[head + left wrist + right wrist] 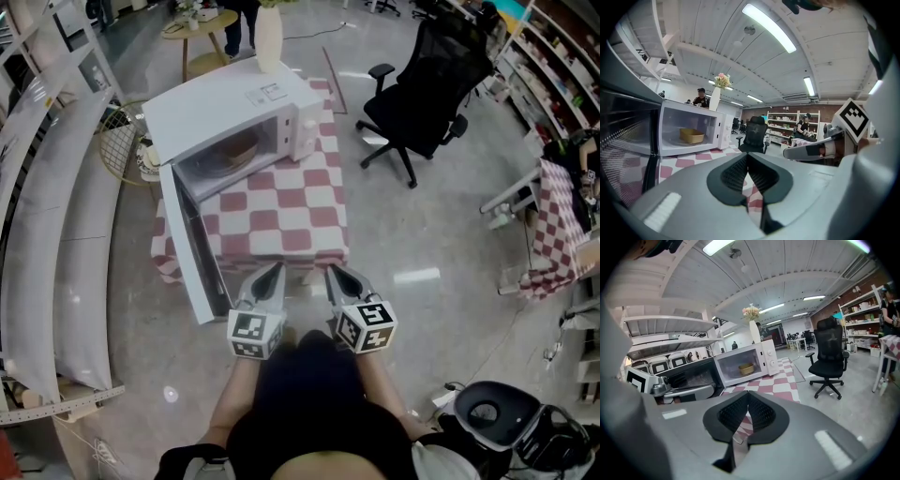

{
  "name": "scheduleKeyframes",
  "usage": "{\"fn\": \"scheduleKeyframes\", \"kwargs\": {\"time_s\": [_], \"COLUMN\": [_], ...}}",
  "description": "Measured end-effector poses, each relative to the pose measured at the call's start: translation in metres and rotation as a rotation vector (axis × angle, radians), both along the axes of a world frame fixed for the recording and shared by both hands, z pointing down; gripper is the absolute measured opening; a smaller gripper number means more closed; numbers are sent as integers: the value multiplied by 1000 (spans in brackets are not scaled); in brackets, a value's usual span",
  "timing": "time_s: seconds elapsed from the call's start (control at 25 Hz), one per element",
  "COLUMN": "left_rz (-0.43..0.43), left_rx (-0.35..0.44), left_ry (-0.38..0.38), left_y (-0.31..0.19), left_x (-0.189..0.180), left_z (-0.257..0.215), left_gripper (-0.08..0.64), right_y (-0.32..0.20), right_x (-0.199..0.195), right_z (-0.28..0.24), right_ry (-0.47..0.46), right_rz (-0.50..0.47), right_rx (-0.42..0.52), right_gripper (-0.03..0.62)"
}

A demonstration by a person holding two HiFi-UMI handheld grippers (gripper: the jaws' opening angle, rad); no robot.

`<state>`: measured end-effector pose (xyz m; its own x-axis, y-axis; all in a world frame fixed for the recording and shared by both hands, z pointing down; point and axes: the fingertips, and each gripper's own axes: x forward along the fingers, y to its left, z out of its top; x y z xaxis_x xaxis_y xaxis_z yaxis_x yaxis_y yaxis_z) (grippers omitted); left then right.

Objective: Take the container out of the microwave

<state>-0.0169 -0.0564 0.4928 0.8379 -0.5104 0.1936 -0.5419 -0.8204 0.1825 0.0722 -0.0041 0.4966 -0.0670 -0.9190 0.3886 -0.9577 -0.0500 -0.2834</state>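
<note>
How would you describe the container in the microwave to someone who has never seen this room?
Find the red-and-white checked tablecloth; a white microwave oven stands on it with its door swung open. Inside sits a shallow tan-yellow container. It is the only thing inside the oven, whereas the tall white vase stands on top.

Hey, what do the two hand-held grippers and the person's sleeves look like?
The left hand-held gripper and right hand-held gripper match: light grey shells tapering to a point, with black ribbed pads inside. Each carries a white cube printed with black square markers. The person wears a black top; no sleeves cover the forearms.
</note>
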Motion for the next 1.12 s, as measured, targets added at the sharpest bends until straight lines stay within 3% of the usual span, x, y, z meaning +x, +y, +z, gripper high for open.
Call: {"fn": "scheduleKeyframes", "kwargs": {"time_s": [0.56, 1.12], "left_rz": [-24, -98], "left_rx": [-30, -23], "left_ry": [-11, -25], "left_y": [-8, -53], "left_x": [3, 28], "left_z": [5, 7], "left_gripper": [11, 11], "right_y": [-4, -64], "right_x": [6, 33], "right_z": [0, 0], "right_ry": [-15, -9], "right_rz": [-7, -106], "right_rx": [-20, -22], "right_gripper": [2, 2]}}
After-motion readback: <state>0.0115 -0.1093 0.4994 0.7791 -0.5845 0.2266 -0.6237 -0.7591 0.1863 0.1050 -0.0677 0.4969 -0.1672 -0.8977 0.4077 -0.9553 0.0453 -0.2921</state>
